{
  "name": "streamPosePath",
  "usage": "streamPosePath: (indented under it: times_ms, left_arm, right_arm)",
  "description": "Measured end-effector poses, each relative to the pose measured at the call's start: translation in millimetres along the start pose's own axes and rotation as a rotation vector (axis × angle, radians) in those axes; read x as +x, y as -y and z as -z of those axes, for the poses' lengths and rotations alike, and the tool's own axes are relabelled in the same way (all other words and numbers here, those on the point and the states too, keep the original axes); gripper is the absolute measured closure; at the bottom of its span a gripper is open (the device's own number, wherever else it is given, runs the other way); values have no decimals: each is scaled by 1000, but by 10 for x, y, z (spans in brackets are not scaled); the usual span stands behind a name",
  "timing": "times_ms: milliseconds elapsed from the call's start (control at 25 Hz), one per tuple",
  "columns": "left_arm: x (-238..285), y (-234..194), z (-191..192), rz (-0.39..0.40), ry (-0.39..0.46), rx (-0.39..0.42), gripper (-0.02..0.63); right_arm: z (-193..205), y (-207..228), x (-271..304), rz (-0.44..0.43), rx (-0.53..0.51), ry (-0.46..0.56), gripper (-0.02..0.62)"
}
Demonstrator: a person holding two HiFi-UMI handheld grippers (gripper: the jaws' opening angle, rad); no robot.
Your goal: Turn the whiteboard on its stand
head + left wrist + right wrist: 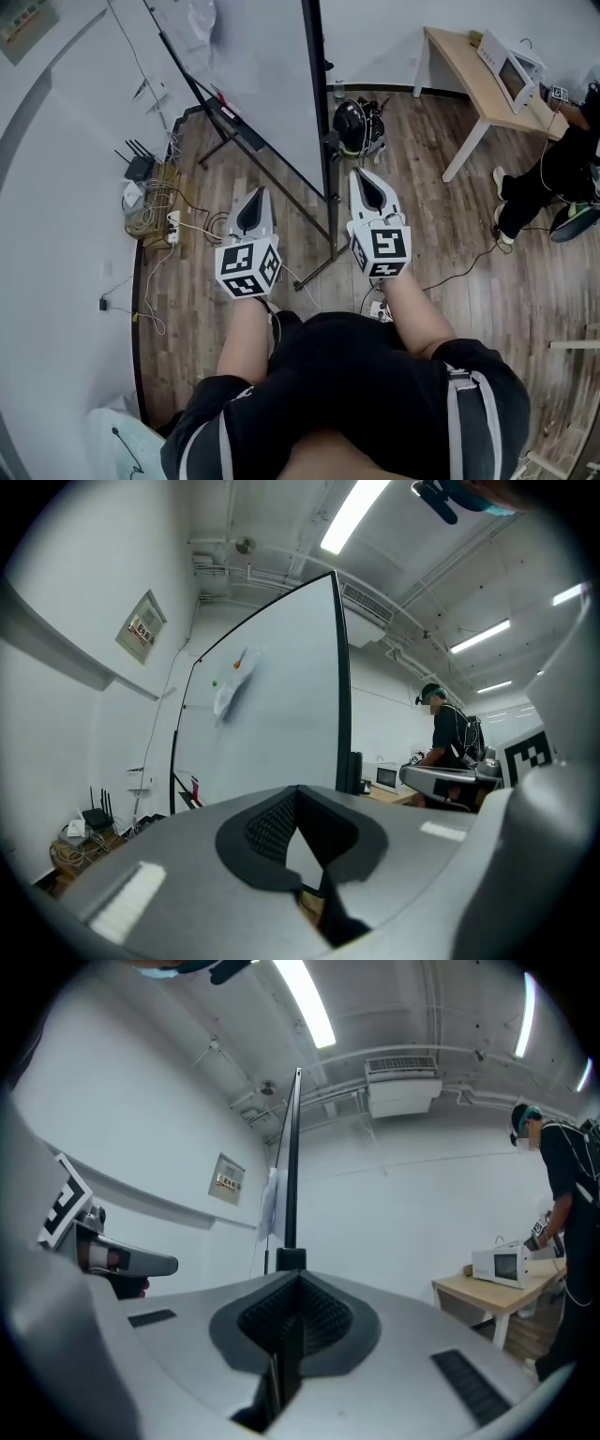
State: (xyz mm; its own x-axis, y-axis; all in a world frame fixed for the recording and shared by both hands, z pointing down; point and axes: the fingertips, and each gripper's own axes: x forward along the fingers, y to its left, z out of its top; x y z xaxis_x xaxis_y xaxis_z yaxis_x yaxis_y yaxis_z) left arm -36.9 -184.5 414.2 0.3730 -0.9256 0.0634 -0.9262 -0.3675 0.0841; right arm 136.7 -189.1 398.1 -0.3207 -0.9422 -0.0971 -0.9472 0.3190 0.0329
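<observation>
The whiteboard (253, 75) stands on its black stand (333, 239) in front of me, its right edge running down the middle of the head view. My left gripper (254, 199) points at the board's face (272, 714); its jaw tips meet and nothing is between them. My right gripper (362, 178) sits just right of the board's edge, apart from it. In the right gripper view the board appears edge-on (292, 1166) straight ahead of the jaws, which are shut (298, 1281) with nothing held. Paper and small magnets (232, 691) stick to the board.
A wooden table (459, 56) with a white appliance (508, 70) stands at the far right, and a person in black (553, 173) is beside it. A router and tangled cables (150, 202) lie by the left wall. A black helmet-like object (352, 125) sits behind the stand. Cords (380, 307) cross the floor.
</observation>
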Motion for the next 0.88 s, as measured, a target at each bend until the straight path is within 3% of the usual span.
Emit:
streamPosePath:
  times_ms: [880]
  left_arm:
    - [-53,-63,103,20,-23,20,597]
  right_arm:
    - [82,-50,46,20,-4,-21,591]
